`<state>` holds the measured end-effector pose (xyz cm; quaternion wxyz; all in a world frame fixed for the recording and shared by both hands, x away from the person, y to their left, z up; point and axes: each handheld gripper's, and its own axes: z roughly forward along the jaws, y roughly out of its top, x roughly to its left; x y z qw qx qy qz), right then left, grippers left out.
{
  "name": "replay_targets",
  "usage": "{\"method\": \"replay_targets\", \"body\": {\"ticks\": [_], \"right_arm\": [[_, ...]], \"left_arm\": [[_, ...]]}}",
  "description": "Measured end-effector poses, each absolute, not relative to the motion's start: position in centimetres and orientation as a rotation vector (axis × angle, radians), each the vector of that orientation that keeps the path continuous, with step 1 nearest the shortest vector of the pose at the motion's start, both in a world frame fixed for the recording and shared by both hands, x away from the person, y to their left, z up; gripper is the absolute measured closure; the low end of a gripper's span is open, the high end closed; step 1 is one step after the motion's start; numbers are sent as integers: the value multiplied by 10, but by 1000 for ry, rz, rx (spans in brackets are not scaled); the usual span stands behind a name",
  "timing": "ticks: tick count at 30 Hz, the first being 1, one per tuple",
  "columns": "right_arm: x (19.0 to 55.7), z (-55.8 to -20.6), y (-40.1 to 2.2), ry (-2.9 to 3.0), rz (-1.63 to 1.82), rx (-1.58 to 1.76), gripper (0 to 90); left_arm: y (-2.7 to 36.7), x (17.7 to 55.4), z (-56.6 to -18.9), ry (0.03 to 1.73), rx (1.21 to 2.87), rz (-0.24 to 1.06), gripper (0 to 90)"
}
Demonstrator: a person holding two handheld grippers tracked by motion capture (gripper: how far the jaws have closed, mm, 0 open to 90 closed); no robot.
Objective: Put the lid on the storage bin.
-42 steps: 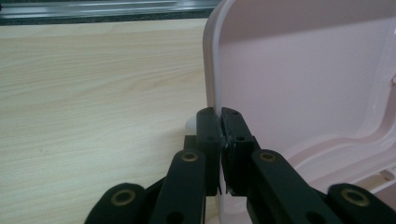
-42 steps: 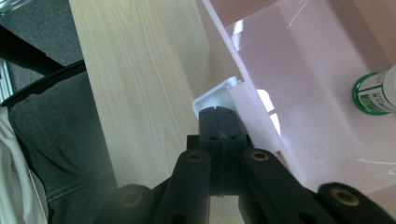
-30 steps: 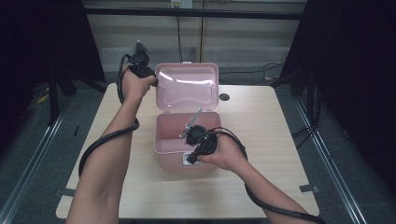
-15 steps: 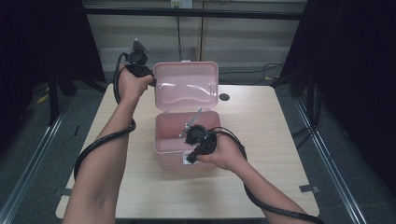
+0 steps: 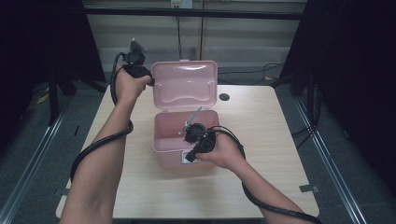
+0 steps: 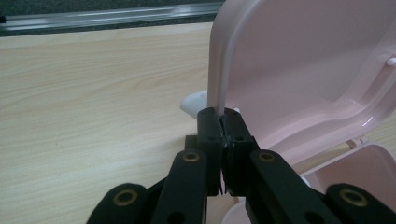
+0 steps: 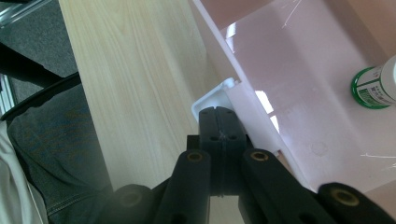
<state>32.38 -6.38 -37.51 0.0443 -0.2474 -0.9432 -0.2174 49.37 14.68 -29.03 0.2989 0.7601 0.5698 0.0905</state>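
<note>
A pink plastic box (image 5: 161,140) stands open mid-table, its lid (image 5: 184,86) raised upright at the back. My left gripper (image 5: 150,81) is at the lid's upper left corner. In the left gripper view that gripper (image 6: 223,123) is shut on the lid's thin side edge (image 6: 219,70). My right gripper (image 5: 190,154) points down at the box's front wall. In the right gripper view its jaws (image 7: 218,116) are pressed together beside the white latch (image 7: 210,100); I cannot tell whether they pinch it. A small bottle with a green-and-white label (image 7: 373,86) lies inside the box.
The light wooden table (image 5: 271,140) has a small dark round hole (image 5: 224,97) right of the lid. Black cables trail from both grippers along the forearms. Dark curtains and metal rails flank the table. The person's trouser leg (image 7: 51,140) sits below the table's near edge.
</note>
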Motion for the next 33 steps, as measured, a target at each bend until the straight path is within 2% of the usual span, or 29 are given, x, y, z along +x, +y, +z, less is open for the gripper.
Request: {"method": "replay_targets", "body": {"ticks": [33], "right_arm": [[333,-376,-57,-2854,-678,-851,900]], "left_arm": [[145,477,-277,1462,2088,309,880]]}}
